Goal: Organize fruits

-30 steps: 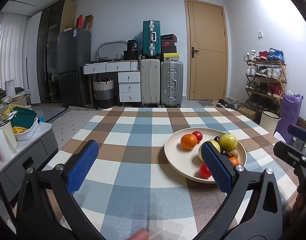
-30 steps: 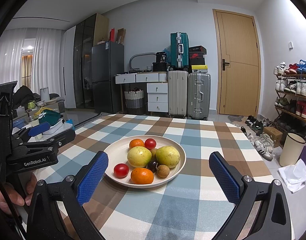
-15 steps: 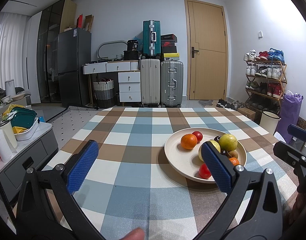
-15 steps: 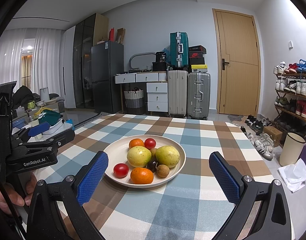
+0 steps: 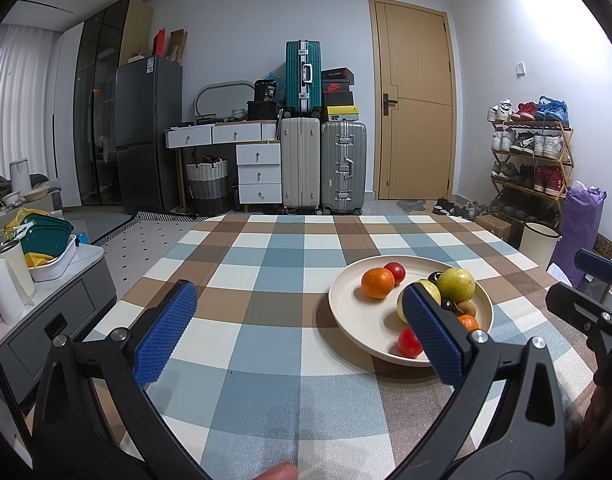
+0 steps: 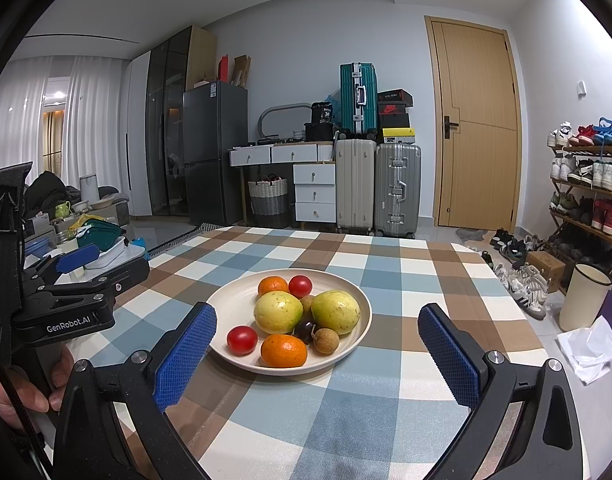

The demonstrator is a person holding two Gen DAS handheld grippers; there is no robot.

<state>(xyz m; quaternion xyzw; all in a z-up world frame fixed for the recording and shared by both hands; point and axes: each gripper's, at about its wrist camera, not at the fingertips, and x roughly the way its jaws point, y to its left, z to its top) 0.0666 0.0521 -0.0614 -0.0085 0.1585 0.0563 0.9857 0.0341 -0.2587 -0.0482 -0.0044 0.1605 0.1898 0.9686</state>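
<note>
On the table (image 6: pixel 385 408), covered by a blue, brown and white checked cloth, a round cream plate (image 6: pixel 230 304) is seen holding the fruit. Two yellow-green guavas (image 6: pixel 278 312) are set side by side at its middle, with an orange mandarin (image 6: pixel 272 285) and a red tomato (image 6: pixel 300 286) behind them. A second red tomato (image 6: pixel 242 339), a second orange mandarin (image 6: pixel 284 350), a dark plum (image 6: pixel 304 330) and a small brown longan (image 6: pixel 325 340) are placed along the near edge.

The right gripper (image 6: pixel 317 354) is held low before the plate, its blue-padded fingers (image 6: pixel 186 354) spread wide apart, with nothing between them. The left gripper (image 5: pixel 302 334) is held above the cloth to the left of the plate, its fingers (image 5: pixel 166 332) likewise wide apart and empty; part of the plate is hidden by its right finger. In the right wrist view, the left gripper's handle is seen grasped by a hand (image 6: pixel 10 394).
</note>
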